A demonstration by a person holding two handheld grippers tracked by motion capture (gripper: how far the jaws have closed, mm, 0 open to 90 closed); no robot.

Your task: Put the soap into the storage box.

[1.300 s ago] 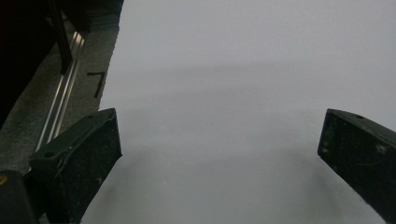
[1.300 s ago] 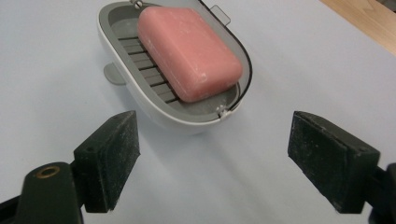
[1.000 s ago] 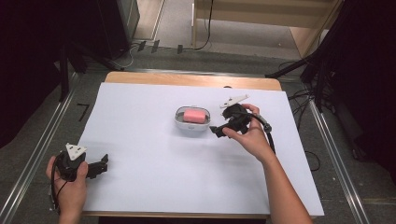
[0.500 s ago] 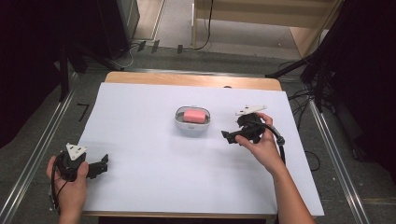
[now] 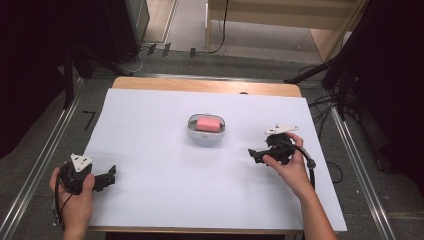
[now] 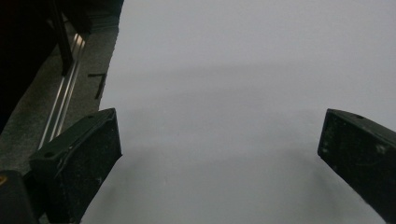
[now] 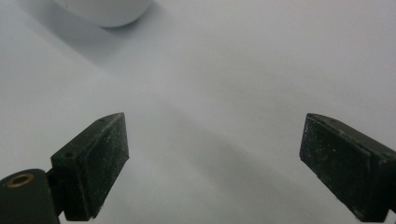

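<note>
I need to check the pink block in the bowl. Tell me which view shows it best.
The high view: the pink block lies in the white bowl, seen from above. The right gripper view catches just the bowl's outer wall at its top edge; the left gripper view faces bare white tabletop.

In the right gripper view the white bowl point(image 7: 105, 11) is cut off by the top edge, its contents unseen. In the high view the person's forearms leave the bottom edge.
</note>
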